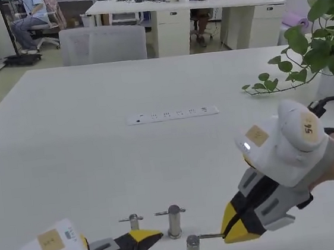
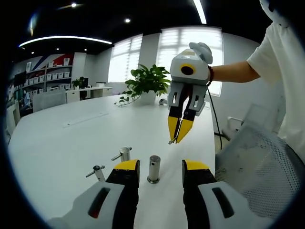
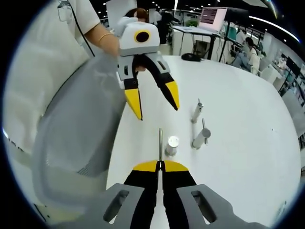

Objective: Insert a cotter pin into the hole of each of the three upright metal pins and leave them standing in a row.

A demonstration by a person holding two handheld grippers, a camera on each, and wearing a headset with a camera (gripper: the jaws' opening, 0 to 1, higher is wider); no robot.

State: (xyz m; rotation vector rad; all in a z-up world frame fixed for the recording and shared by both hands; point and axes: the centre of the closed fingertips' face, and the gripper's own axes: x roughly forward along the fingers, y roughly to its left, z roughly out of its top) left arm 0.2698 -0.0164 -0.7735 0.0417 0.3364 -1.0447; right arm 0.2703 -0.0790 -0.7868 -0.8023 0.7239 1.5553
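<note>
Cotter pin (image 3: 160, 143) clamped in R gripper (image 3: 160, 165) tips; L gripper (image 2: 161, 166) jaws apart, bare metal pin (image 2: 153, 168) just ahead between them.

Yellow-tipped black jaws are seen on the white-grey left gripper (image 3: 157, 111) and right gripper (image 2: 177, 139). The metal pins (image 1: 174, 220) and cotter pin (image 3: 160, 143) are coloured silver, the table (image 1: 98, 156) white, the plant (image 1: 317, 49) green.

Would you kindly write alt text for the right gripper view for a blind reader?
The right gripper, shut on a cotter pin, holds it next to a bare metal pin on a white table; the open left gripper hovers beyond.
</note>
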